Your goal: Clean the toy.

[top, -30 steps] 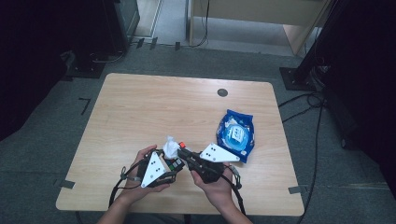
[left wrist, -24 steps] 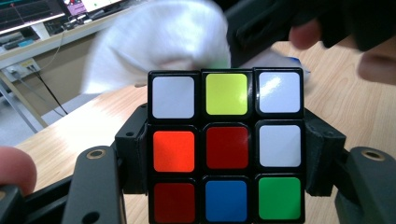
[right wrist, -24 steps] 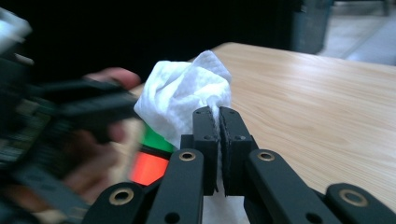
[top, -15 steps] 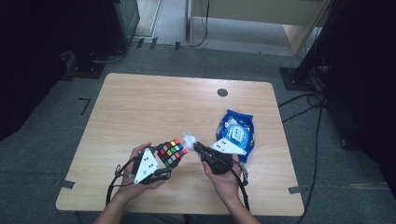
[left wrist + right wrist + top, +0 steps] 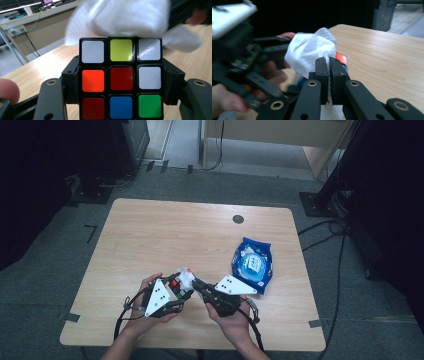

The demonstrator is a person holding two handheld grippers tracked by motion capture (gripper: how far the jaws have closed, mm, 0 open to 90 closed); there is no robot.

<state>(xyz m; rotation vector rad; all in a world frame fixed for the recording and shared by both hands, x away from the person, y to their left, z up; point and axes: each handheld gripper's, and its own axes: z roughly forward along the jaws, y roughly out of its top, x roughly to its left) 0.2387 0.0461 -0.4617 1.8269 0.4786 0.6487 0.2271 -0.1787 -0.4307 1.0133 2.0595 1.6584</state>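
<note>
Gripping a cube [image 5: 121, 78] squarely by its sides, the left tongs [image 5: 176, 291] hold it just above the near edge of the pale wooden bench [image 5: 165, 235]. The cube is glossy plastic with a black frame and square stickers: white, yellow and white along the top row facing the left gripper view, then orange, red and white, then red, blue and green. The black tongs are matte and angular, with brass-ringed pivot holes.

Against the cube's top lies a wipe [image 5: 125, 17], soft, crumpled and white, bunched into a rounded wad. The right tongs [image 5: 329, 65] pinch it, nearly shut with only a thin fold of the fabric between their flat pads, and press it onto the cube.

Farther right on the bench lies a blue pack [image 5: 252, 264], a shiny, crinkled plastic pouch with a round lid panel on top, just beside the right hand [image 5: 235, 317]. A small dark round cap sits in the bench near its far edge.
</note>
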